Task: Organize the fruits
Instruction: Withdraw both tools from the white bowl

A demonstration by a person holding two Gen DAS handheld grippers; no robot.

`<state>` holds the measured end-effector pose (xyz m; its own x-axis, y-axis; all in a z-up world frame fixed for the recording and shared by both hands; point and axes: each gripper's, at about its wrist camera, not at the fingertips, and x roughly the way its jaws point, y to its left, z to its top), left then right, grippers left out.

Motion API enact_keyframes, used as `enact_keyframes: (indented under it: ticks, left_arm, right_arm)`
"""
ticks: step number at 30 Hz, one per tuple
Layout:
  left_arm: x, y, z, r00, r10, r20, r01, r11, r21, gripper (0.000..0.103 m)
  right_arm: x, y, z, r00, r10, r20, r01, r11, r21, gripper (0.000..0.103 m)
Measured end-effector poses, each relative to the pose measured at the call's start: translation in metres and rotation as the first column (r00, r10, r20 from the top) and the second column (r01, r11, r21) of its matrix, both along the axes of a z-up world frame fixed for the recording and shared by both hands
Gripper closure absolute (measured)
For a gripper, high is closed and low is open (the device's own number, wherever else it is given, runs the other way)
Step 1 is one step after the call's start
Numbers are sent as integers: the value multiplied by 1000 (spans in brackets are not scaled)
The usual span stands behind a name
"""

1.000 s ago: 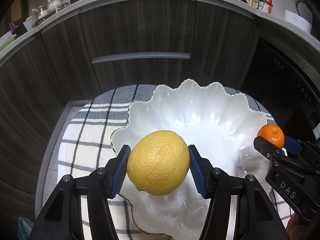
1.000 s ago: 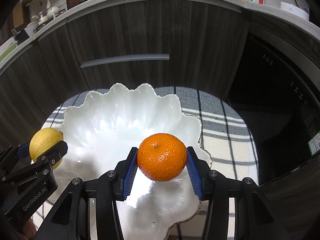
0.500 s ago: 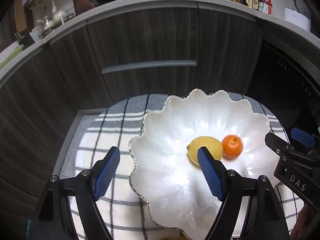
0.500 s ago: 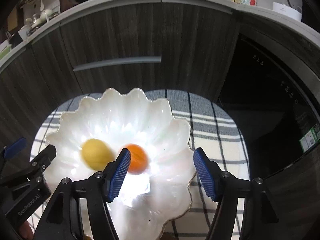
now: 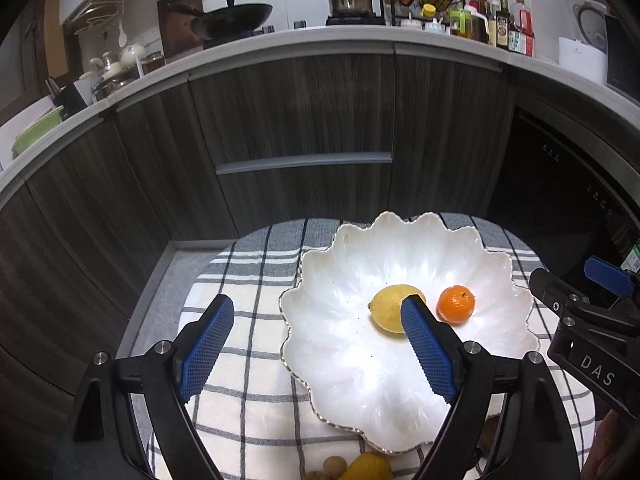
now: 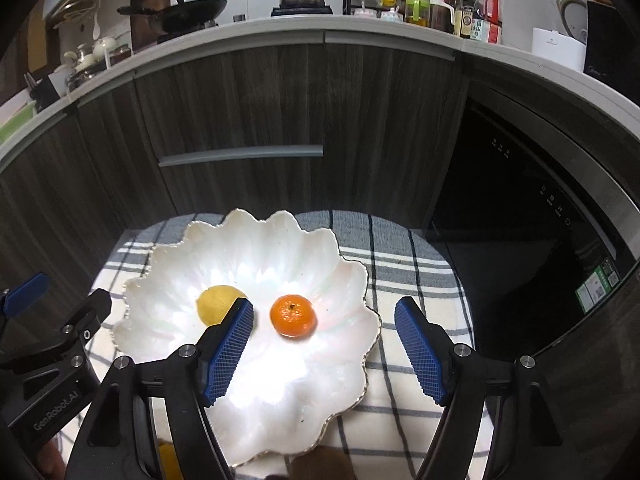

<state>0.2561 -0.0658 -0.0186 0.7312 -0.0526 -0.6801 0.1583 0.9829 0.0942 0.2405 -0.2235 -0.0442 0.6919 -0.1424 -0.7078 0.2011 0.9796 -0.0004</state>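
Jaws on both grippers have just been opening and are seen wide apart, nothing gripped between the pads. Left gripper (image 5: 316, 344) and right gripper (image 6: 324, 346) are held above the dish. One white scalloped dish (image 5: 360, 392) is seen at lower centre on one checked cloth (image 5: 248, 280). Two fruits are counted inside it: one lemon (image 5: 388, 308) and one mandarin (image 5: 456, 305), side by side near the middle, just apart. More fruit is glimpsed at the bottom edge of the left view, kind not discernible.
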Motion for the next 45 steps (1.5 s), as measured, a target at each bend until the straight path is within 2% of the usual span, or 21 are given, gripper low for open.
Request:
enact_keyframes:
  ticks: [11,19,24,45]
  left_arm:
    - [-33,14,24,999,17,37,-16,1000,-14,17]
    - [-51,17,27,999,16,51,-15,1000,-19,16]
    - [-65,19,24,998,12,64,-11,1000,-7,14]
    - [-104,32,-2,1000,5,22,-5,1000,6,14]
  right_arm:
    - [-28,11,31,998,11,67,-11,1000,-8,29]
    - [-47,16,36,996,22,81,-21,1000,-11,29]
    - [-57,18,35,996,26,80,-25,1000,-14,29]
    - [-97,36,7,998,65,17,-64,998,-27,29]
